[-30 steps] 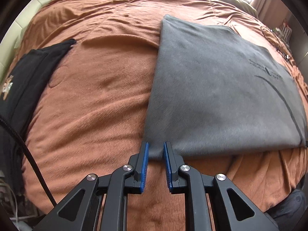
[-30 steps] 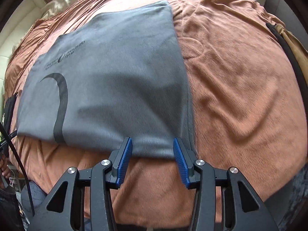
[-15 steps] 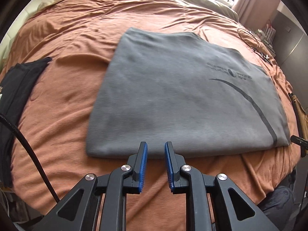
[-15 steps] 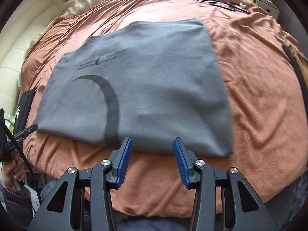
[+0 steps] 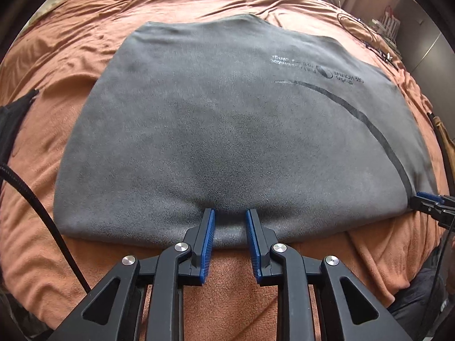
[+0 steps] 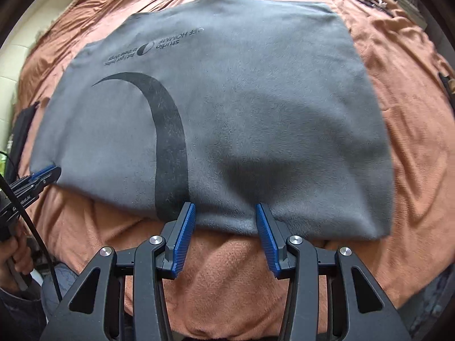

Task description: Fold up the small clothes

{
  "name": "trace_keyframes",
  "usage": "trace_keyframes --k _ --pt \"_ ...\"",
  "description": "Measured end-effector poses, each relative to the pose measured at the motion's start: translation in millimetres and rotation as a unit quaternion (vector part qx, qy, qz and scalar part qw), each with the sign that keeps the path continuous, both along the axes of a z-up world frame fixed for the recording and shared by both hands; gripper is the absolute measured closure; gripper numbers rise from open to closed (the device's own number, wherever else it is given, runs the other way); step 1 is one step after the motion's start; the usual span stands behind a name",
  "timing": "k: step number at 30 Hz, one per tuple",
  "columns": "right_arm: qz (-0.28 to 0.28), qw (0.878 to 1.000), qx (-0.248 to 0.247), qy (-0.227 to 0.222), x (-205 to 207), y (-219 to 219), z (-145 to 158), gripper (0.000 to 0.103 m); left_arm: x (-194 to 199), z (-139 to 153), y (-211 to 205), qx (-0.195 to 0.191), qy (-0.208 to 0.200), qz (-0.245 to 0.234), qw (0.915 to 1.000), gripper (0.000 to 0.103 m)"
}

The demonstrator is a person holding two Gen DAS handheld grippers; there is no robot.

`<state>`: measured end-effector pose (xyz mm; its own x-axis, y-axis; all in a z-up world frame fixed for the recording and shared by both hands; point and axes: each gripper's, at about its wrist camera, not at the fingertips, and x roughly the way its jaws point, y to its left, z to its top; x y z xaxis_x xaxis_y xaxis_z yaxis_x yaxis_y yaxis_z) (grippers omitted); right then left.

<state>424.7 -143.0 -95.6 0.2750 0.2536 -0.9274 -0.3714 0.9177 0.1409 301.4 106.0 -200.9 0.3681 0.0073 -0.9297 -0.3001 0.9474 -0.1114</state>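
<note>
Two grippers meet the near hem of a folded grey garment (image 5: pixel 227 119) spread flat on my bed's rust-orange blanket (image 5: pixel 71 56). My left gripper (image 5: pixel 229 216) has its jaws spread narrowly, both tips resting on the hem. My right gripper (image 6: pixel 224 209) holds its jaws wider apart, tips also over the near edge, beside the dark printed curve (image 6: pixel 167 130). A black garment (image 5: pixel 11 119) lies at the far left of the bed, well apart from the grey one.
</note>
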Motion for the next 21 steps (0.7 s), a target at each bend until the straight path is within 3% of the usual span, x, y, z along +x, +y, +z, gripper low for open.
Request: trace_keyframes --k 6,17,21 --pt "0.032 0.999 0.035 -0.016 -9 43 20 0.061 -16 11 18 -0.029 -0.02 0.017 0.9992 0.078" --pt "0.077 0.995 0.054 0.019 -3 122 -9 0.061 -67 9 93 -0.025 -0.014 0.1 0.9946 0.078" --pt "0.093 0.994 0.049 0.022 -7 153 -14 0.072 -85 7 117 -0.033 -0.016 0.133 0.9905 0.078"
